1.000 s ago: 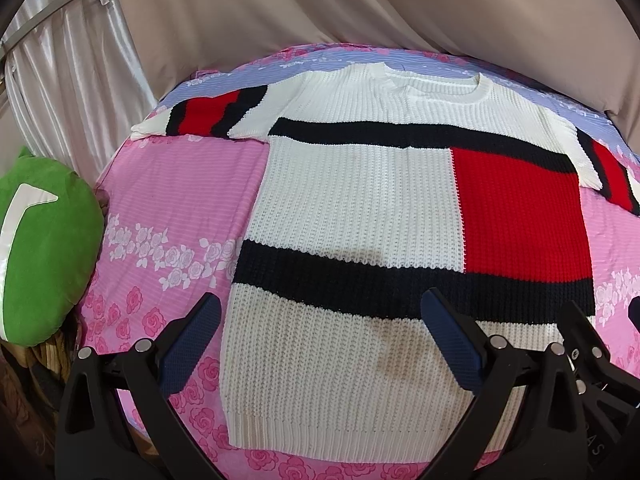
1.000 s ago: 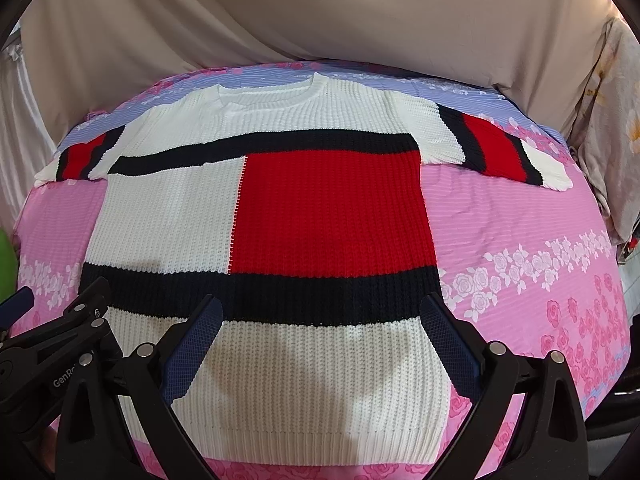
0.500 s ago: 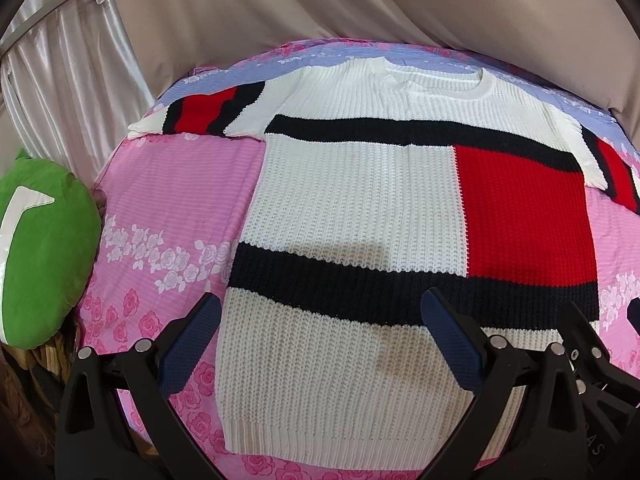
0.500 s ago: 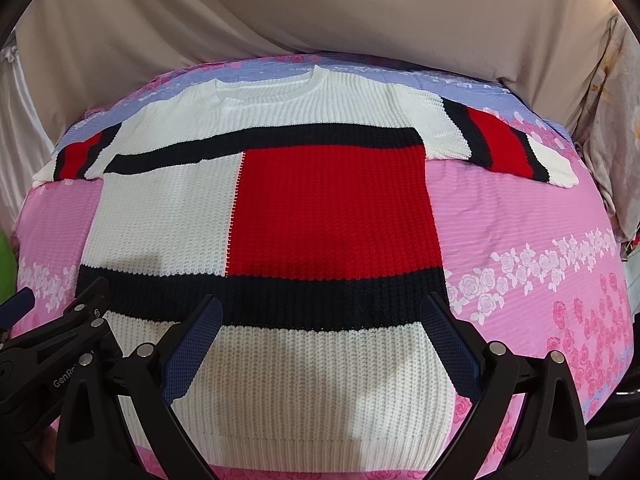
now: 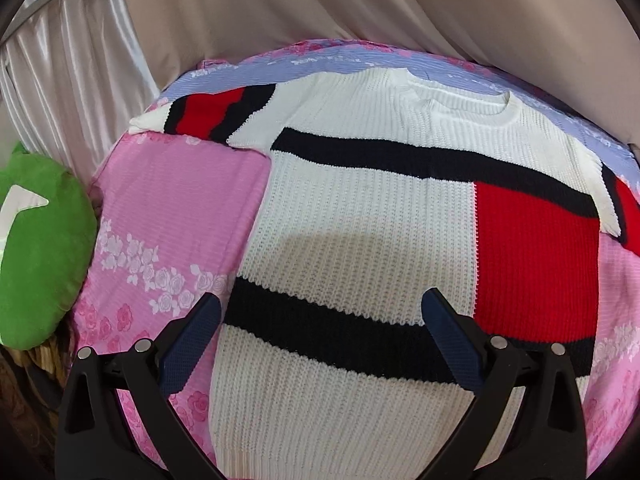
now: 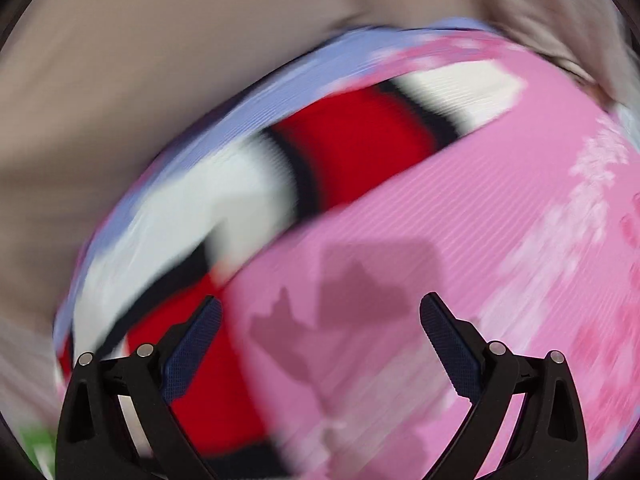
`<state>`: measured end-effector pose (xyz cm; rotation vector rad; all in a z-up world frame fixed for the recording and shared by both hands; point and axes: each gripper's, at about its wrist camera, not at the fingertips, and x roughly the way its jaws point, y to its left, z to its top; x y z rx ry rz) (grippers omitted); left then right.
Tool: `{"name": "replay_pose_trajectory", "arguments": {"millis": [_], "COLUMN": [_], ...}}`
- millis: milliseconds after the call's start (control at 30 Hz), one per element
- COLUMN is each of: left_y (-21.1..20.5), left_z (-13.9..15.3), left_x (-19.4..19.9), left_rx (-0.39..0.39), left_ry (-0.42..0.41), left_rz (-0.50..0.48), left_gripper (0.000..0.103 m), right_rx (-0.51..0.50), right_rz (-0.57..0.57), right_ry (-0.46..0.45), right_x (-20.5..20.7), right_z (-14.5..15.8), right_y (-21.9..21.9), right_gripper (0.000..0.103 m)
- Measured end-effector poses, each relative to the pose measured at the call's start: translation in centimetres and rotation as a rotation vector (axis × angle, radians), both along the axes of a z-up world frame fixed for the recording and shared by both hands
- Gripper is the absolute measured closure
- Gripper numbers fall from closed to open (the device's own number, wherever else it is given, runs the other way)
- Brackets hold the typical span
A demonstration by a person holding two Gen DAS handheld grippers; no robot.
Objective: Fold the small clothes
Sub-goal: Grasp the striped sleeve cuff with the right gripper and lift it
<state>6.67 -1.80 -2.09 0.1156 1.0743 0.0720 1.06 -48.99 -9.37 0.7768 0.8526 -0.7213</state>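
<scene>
Knit sweater (image 5: 360,216) flat on bed (image 5: 176,208), hem at 6 o'clock. Left hand-held gripper (image 5: 320,324) spread above hem; right hand-held gripper (image 6: 320,324) spread over bare pink sheet, sleeve (image 6: 360,140) at 12 o'clock.

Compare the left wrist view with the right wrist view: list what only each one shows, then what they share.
Only the left wrist view shows the sweater's neckline, the left sleeve, a green cushion and the open left gripper. Only the right wrist view, heavily blurred, shows the right sleeve's white cuff end and the open right gripper over bare pink bedsheet. Both show the sweater, bedsheet and beige curtain.
</scene>
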Motion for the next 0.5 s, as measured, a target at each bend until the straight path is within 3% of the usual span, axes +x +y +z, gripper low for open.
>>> {"name": "replay_pose_trajectory", "arguments": {"millis": [133, 233, 300, 333, 400, 433, 467, 500], "left_y": [-0.9, -1.7, -2.1, -2.4, -2.6, -2.6, -2.5, -2.5], "left_z": [-0.3, -0.5, -0.6, -0.5, -0.2, -0.1, -0.1, 0.0], "left_x": [-0.5, -1.0, -1.3, -1.4, -1.4, -1.4, -1.3, -1.1], "left_rx": [0.019, 0.049, 0.072, 0.089, 0.093, 0.090, 0.087, 0.085], "left_ry": [0.026, 0.044, 0.048, 0.049, 0.047, 0.047, 0.045, 0.041], "left_rz": [0.024, 0.037, 0.045, 0.056, 0.071, 0.074, 0.071, 0.063], "left_gripper": [0.005, 0.005, 0.005, 0.005, 0.005, 0.005, 0.005, 0.005], "right_rx": [-0.016, 0.057, 0.119, 0.093, 0.082, 0.055, 0.048, 0.050], "right_rz": [-0.130, -0.154, -0.200, -0.215, -0.186, -0.152, -0.119, -0.091], "right_ry": [0.059, 0.035, 0.035, -0.004, 0.008, 0.017, 0.021, 0.022], "right_x": [-1.1, -0.8, -0.8, -0.8, 0.5, 1.5, 2.3, 3.0], "right_z": [-1.4, -3.2, -4.8, -4.6, -4.6, -4.5, -4.4, -4.4], "right_y": [-11.6, -16.9, -19.1, -19.6, -20.0, -19.8, -19.5, -19.6], "right_gripper": [0.014, 0.019, 0.021, 0.023, 0.025, 0.041, 0.071, 0.088]}}
